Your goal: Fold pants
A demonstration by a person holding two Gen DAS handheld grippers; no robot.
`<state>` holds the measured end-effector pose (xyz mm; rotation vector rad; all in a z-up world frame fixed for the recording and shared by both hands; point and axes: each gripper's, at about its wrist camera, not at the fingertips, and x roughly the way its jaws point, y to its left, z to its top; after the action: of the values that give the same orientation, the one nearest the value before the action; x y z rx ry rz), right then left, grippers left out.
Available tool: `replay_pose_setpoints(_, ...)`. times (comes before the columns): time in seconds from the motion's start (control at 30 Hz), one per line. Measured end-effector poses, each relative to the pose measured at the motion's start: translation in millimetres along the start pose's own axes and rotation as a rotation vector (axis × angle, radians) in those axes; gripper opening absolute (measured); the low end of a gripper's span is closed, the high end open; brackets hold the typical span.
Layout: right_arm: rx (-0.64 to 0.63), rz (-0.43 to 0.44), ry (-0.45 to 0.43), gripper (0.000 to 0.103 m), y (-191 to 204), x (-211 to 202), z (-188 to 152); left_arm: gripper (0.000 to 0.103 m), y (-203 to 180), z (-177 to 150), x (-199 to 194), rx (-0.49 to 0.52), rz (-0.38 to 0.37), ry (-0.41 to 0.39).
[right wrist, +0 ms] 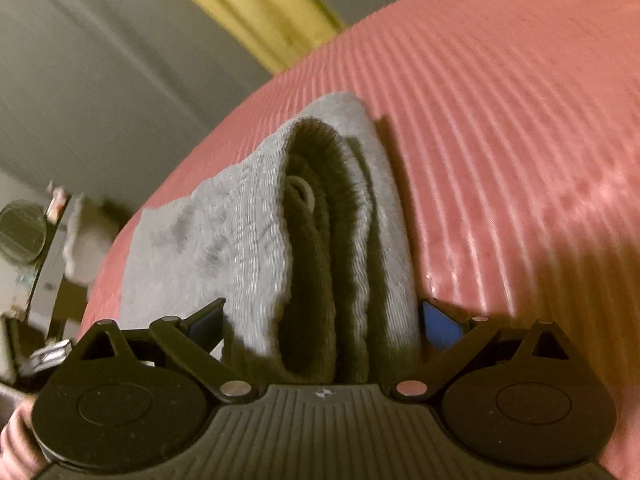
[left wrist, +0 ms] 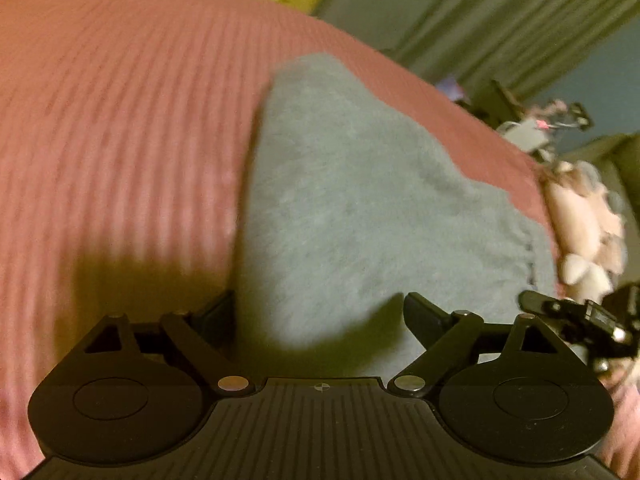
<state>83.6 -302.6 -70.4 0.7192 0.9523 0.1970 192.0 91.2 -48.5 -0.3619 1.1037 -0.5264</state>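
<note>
Grey fleece pants [left wrist: 352, 200] lie folded on a pink ribbed bedspread [left wrist: 120, 120]. My left gripper [left wrist: 318, 312] is open, its fingers wide apart over the near end of the pants. In the right wrist view the ribbed waistband of the pants [right wrist: 320, 240] stands in thick folds between the fingers of my right gripper [right wrist: 322, 316], which is open with both blue pads beside the cloth. The right gripper also shows at the right edge of the left wrist view [left wrist: 580, 312].
The bedspread [right wrist: 500, 120] stretches wide to the sides. A pale stuffed toy [left wrist: 584, 232] lies past the bed's right edge. Green curtains [left wrist: 500, 20], a yellow cloth [right wrist: 256, 12] and cluttered furniture [right wrist: 36, 240] stand beyond the bed.
</note>
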Motion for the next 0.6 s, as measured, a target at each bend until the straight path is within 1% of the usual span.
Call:
replay_pose_setpoints(0.07,-0.009,0.036,0.054,0.099,-4.6,3.5,11.2,0.095,0.0,6.4,11.1,0.019,-0.028,0.017)
replay_pose_setpoints(0.1,-0.014,0.061,0.074,0.099,-8.0,5.7,16.3,0.095,0.6,6.4,18.7,0.031,-0.025,0.026)
replay_pose_setpoints(0.17,-0.006,0.118,0.099,0.099,-14.7,10.6,23.7,0.096,0.4,9.8,26.6,0.071,-0.034,0.032)
replay_pose_setpoints(0.23,0.011,0.153,0.099,0.099,-19.4,18.0,28.5,0.099,-0.2,14.4,31.0,0.085,-0.054,0.041)
replay_pose_setpoints(0.27,0.004,0.166,0.094,0.099,-19.6,21.4,29.3,0.099,0.2,16.3,31.9,0.074,-0.068,0.040)
replay_pose_setpoints(0.33,-0.009,0.180,0.081,0.099,-16.6,28.4,31.6,0.099,3.7,17.6,27.7,0.015,-0.088,0.033)
replay_pose_setpoints(0.37,-0.009,0.168,0.073,0.099,-13.8,31.0,32.5,0.099,4.2,18.6,27.0,-0.024,-0.085,0.029)
replay_pose_setpoints(0.4,-0.017,0.156,0.065,0.098,-8.2,30.9,30.6,0.095,2.7,18.0,25.9,-0.047,-0.073,0.020)
replay_pose_setpoints(0.43,-0.032,0.145,0.059,0.088,-3.9,30.2,28.1,0.087,-0.2,17.0,26.0,-0.046,-0.057,0.013)
replay_pose_setpoints(0.47,-0.061,0.127,0.053,0.072,0.8,28.7,26.2,0.082,-3.4,16.2,24.0,-0.025,-0.029,0.002)
replay_pose_setpoints(0.5,-0.079,0.104,0.051,0.070,3.5,27.5,24.3,0.075,-6.1,14.8,21.8,0.007,-0.016,-0.009)
replay_pose_setpoints(0.53,-0.090,0.105,0.044,0.068,4.0,25.1,22.4,0.072,-5.5,12.4,20.3,0.030,-0.018,-0.016)
replay_pose_setpoints(0.6,-0.088,0.118,0.039,0.068,5.6,25.0,21.7,0.073,0.4,9.5,24.1,0.047,-0.034,-0.017)
